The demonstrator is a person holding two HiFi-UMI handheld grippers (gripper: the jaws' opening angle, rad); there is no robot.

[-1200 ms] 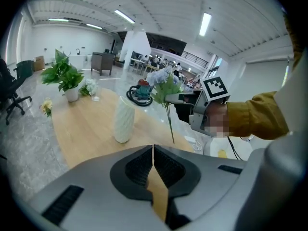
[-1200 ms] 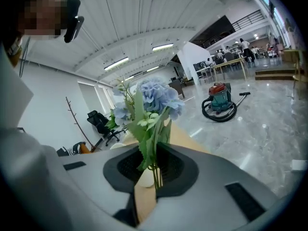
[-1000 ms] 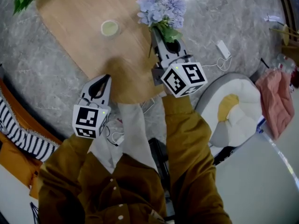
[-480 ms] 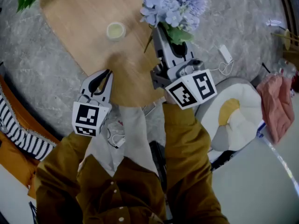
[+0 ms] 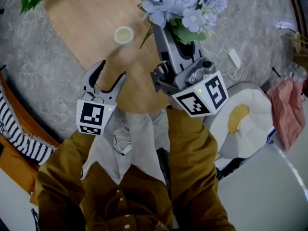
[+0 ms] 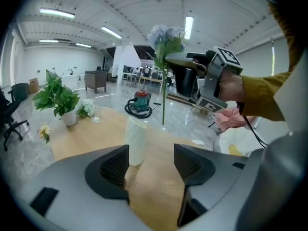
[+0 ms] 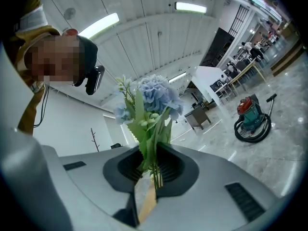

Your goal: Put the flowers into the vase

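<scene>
Round pale-wood surface [image 5: 82, 28]: bears the vase.
Bunch of pale-blue flowers with green leaves [image 5: 185, 4]: stems clamped in right claw [image 5: 174, 38], carried higher than a second ago, not yet over the vase.
Left claw [image 5: 107, 75]: jaws just opened wide from closed, empty, likely readying to steady the vase.
Small white ribbed cylindrical vase [image 5: 123, 34]: upright, unfilled.

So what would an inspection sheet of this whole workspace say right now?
Surface: wooden table, mostly bare.
Job's things: white vase upright on the table; blue flowers held in the air, not in the vase.
Clutter: potted plant by the table's far end.
Grippers: left gripper open and empty, jaws just been opening; right gripper shut on the flower stems.
Cables: white charger cable on the floor.
Surroundings: vacuum cleaner, white and yellow cushion, pink cloth.
</scene>
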